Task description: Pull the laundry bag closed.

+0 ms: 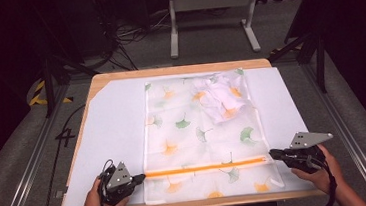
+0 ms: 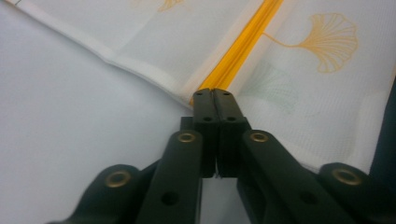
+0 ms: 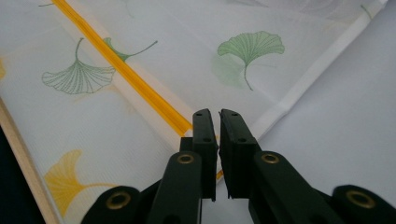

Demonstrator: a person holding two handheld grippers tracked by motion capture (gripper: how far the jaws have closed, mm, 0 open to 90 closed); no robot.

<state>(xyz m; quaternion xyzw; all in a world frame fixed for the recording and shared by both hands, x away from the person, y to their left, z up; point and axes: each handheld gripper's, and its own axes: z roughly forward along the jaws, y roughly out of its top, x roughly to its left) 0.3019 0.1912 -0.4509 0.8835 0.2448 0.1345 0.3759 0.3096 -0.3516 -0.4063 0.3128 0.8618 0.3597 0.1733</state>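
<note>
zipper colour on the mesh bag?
Orange-yellow. The zipper runs across the near end of the mesh bag; clearest in the right gripper view.

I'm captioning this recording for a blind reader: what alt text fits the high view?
A mesh laundry bag printed with ginkgo leaves lies flat on a white table, a white garment inside it. A person's left tongs and right tongs sit at opposite ends of its orange zipper.
</note>
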